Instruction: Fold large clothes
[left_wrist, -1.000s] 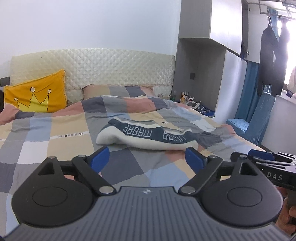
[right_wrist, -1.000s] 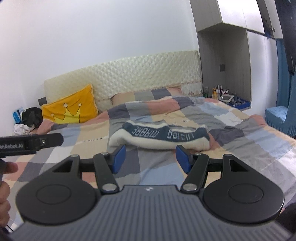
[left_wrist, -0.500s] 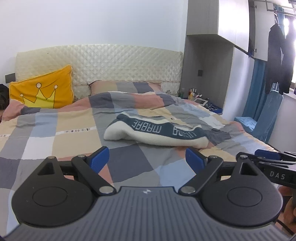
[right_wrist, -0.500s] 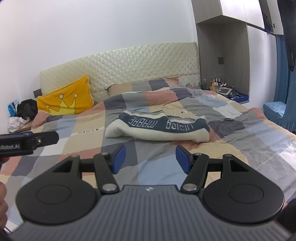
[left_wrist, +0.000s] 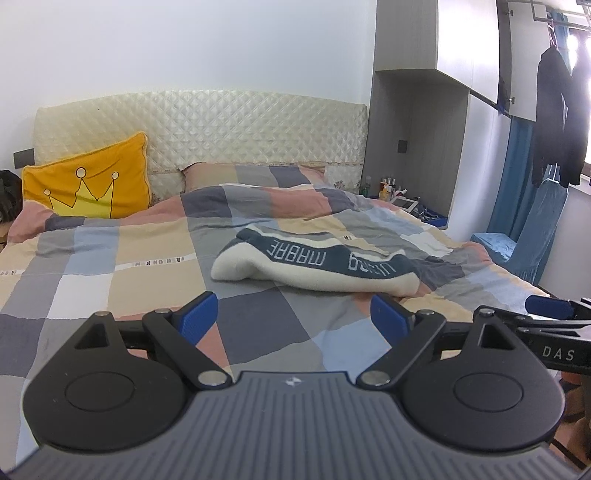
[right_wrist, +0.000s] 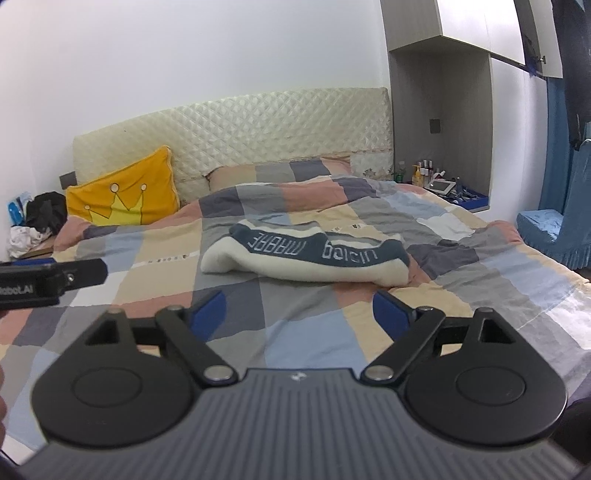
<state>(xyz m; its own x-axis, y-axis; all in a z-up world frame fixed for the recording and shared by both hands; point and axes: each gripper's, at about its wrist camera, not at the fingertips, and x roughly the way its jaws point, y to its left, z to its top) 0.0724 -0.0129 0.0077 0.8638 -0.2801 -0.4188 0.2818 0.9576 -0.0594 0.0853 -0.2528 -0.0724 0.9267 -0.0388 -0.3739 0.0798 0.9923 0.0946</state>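
Observation:
A cream and dark-teal garment (left_wrist: 314, 264) (right_wrist: 306, 256) with white lettering lies bunched in the middle of the checked bed. My left gripper (left_wrist: 293, 319) is open, well short of the garment, with only the quilt showing between its blue pads. My right gripper (right_wrist: 299, 312) hangs likewise short of the garment; its jaws are opening and nothing is between them. The right gripper's tip (left_wrist: 546, 308) shows at the right edge of the left wrist view, and the left gripper's body (right_wrist: 51, 280) at the left edge of the right wrist view.
The checked quilt (left_wrist: 147, 266) covers the bed, with a yellow crown cushion (left_wrist: 88, 181) and padded headboard (left_wrist: 229, 129) at the back. A nightstand with bottles (right_wrist: 439, 181) is at right, a blue-covered chair (left_wrist: 524, 236) and hanging dark clothes (left_wrist: 557, 118) beyond. Clothes pile (right_wrist: 37, 218) at left.
The right gripper's jaws have spread wider. Both views have shifted slightly, with the garment now a little further right in the left wrist view.

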